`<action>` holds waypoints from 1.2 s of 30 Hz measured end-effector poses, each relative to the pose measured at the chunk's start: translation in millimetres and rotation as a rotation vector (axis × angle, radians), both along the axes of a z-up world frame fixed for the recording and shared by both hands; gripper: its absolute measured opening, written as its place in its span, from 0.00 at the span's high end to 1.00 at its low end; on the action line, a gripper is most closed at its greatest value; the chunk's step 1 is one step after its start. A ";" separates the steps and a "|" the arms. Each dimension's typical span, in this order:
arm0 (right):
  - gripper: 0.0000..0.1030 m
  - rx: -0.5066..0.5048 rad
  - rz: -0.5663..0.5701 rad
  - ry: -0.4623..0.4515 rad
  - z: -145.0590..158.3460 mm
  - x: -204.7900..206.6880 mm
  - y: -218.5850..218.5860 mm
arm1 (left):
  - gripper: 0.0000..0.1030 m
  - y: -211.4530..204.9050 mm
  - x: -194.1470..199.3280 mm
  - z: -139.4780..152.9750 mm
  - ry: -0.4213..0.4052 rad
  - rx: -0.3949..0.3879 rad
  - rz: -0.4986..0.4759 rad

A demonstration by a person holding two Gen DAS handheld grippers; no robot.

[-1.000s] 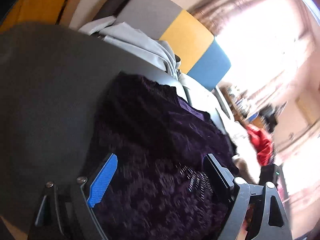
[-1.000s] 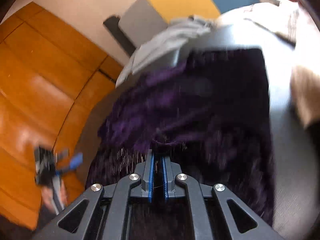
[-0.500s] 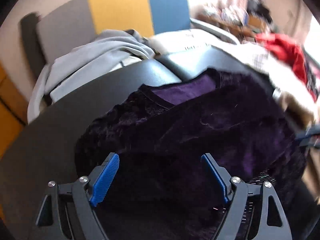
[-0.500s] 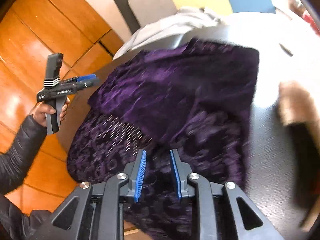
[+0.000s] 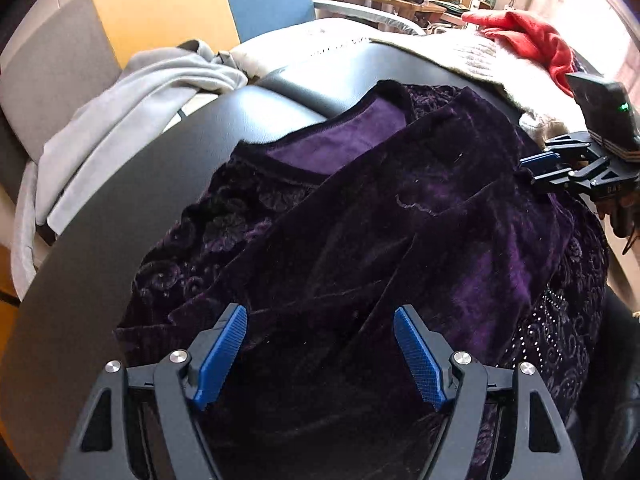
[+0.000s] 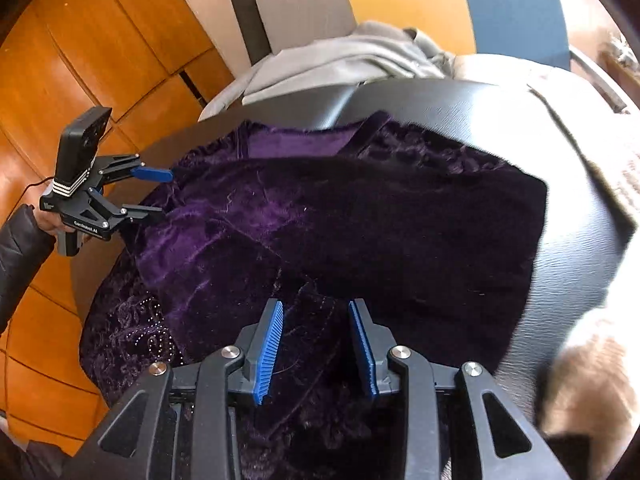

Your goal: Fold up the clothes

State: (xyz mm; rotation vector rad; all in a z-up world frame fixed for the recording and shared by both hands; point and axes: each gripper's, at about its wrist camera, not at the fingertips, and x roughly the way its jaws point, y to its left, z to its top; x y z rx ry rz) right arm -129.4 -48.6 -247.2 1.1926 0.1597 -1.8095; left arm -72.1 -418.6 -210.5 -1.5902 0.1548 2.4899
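**A:** Here we are over the purple velvet top (image 5: 400, 216), lying spread on the dark round tabletop (image 5: 120, 200), its neckline turned toward the grey garment (image 5: 132, 96) at the far edge.

**B:** And both tools are right on it. The left tongs (image 5: 320, 356) stand wide, though the jaws are closing now, with a rumpled fold of velvet lying between the blue pads and not yet pinched.

**A:** The right tongs (image 6: 316, 350)?

**B:** Jaws opening, narrower than the left. A ridge of cloth sits in the gap, but the pads look clear of it.

**A:** How will this fabric behave, do you think?

**B:** Soft and limp, I'd judge, with some weight to it. The plush pile looks slippery, so layers may slide over one another. It won't hold a crease by itself.

**A:** So where to take it?

**B:** At a hem or a seam, on the side away from the neckline, where the cloth is doubled and gives the pads something to bite. The beaded lower panel (image 5: 560, 332) looks snaggy; I'd avoid pinching there.
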 end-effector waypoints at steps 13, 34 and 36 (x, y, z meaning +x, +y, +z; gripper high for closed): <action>0.49 -0.047 0.053 0.010 -7.0 8.8 1.5 | 0.50 8.1 -8.9 -3.9 -0.076 -0.044 -0.075; 0.54 0.011 0.072 0.141 -4.5 24.1 -3.7 | 0.95 23.2 -13.0 -1.7 -0.136 -0.094 -0.234; 0.62 0.032 0.057 0.156 -1.6 25.3 -4.8 | 0.95 21.4 -7.7 2.3 -0.126 -0.077 -0.208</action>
